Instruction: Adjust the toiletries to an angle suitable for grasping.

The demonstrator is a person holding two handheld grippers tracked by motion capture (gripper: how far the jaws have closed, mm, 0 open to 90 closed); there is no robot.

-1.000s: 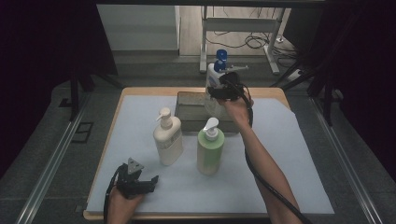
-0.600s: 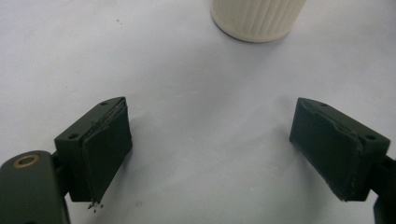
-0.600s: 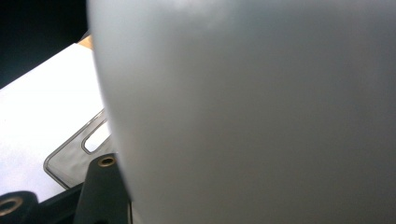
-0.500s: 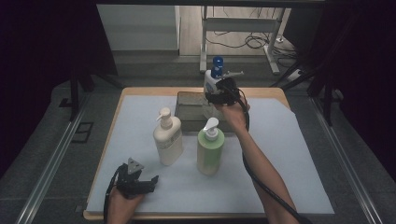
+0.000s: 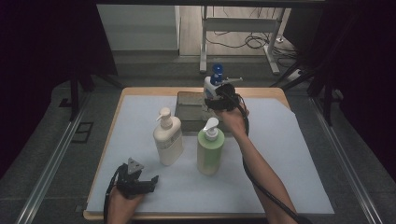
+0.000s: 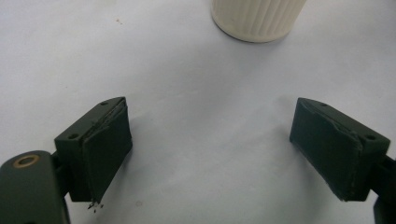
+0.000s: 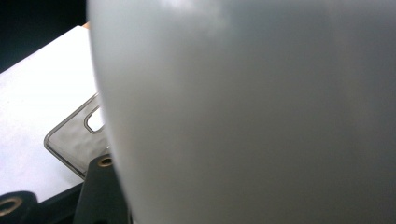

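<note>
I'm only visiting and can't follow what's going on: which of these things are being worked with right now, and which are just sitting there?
In use:
- spray bottle, white with a blue top, held by the right claw
- grey bin beneath it

Just sitting:
- cream pump bottle
- green pump bottle
- left claw, open and holding nothing, on the white mat

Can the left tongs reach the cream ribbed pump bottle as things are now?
Probably yes: the left tongs are open, and bare white mat lies between them and the cream ribbed pump bottle.
</note>
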